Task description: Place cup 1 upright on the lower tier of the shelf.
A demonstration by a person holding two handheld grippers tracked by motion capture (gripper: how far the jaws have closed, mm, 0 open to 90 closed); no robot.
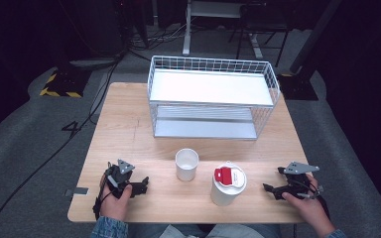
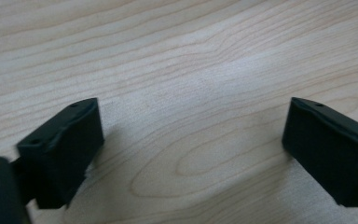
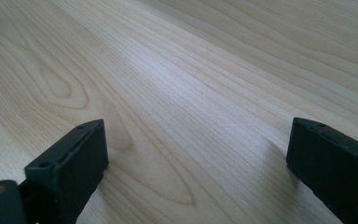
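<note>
Near the table's front left corner a hand rests my left gripper [image 1: 143,184] on the wood, pointing right toward the cups. Its jaws stand apart over bare wood in the left gripper view [image 2: 193,121], open with nothing between them. At the front right my right gripper [image 1: 272,189] lies on the table pointing left, and its jaws are also open over bare wood [image 3: 196,140]. Between the two grippers stand an open white cup [image 1: 186,163] and a larger white cup with a red-tabbed lid [image 1: 228,184]. Neither gripper touches a cup.
A white wire two-tier rack [image 1: 213,96] stands at the back of the wooden table [image 1: 124,129]. Grey carpet, cables and a yellow-black striped block [image 1: 59,84] lie beyond the table's edges.
</note>
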